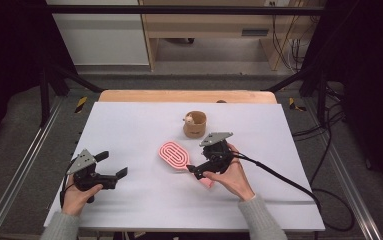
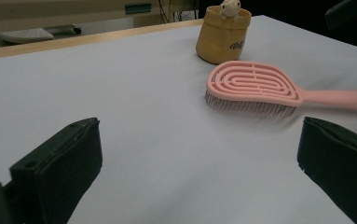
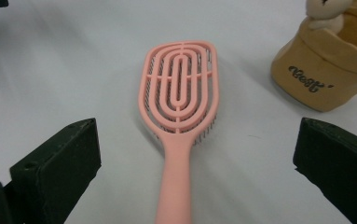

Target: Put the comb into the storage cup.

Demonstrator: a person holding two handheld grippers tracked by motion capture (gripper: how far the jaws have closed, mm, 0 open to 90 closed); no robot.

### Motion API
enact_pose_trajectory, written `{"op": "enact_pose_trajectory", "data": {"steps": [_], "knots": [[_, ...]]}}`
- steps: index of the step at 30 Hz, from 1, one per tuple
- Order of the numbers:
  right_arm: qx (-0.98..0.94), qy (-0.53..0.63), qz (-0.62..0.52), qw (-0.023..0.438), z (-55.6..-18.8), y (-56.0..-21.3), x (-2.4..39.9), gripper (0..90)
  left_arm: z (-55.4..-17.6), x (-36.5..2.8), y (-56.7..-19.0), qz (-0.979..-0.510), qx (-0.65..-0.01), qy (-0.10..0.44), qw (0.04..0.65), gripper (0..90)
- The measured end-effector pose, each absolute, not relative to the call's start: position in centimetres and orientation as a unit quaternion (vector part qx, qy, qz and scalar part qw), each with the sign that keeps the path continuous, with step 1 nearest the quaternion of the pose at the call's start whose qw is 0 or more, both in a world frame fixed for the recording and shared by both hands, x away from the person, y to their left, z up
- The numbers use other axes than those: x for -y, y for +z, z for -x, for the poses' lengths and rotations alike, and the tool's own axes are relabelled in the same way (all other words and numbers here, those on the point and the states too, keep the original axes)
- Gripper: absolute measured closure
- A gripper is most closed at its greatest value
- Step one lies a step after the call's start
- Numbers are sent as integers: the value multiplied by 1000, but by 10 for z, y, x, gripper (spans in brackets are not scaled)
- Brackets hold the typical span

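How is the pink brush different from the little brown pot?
The pink brush lies flat on the white table, bristles down; the little brown pot stands upright. The brush is long and thin with a handle; the pot is short and round. The brush's back is full of slots; the pot holds a small pale toy. Both rest on the table, apart.

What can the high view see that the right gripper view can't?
High view alone: both of the person's hands, the left claw open over bare table, cables, and the floor beyond.

Right gripper view alone: dark lettering on the tan cup, and the brush's bristles peeking out under its head.

Both: the pink hairbrush lying bristles down, the tan cup with a small toy figure in it, and the open right claw at the brush's handle.
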State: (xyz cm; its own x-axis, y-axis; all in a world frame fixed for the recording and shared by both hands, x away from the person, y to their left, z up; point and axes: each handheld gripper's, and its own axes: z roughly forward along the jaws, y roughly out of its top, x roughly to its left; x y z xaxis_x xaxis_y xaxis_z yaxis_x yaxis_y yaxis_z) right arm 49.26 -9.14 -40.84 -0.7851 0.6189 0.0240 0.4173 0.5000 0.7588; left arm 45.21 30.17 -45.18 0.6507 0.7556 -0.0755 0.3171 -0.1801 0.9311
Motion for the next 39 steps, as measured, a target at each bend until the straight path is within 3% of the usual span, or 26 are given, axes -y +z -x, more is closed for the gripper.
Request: {"op": "enact_pose_trajectory", "data": {"steps": [26,39], "knots": [[-886,341,-300,93,-508,-452,64,57,-452,-302,-452,-740,-362,208,527,0],[-897,323,-292,75,-510,-462,61,260,-452,-302,-452,-740,-362,208,527,0]]}}
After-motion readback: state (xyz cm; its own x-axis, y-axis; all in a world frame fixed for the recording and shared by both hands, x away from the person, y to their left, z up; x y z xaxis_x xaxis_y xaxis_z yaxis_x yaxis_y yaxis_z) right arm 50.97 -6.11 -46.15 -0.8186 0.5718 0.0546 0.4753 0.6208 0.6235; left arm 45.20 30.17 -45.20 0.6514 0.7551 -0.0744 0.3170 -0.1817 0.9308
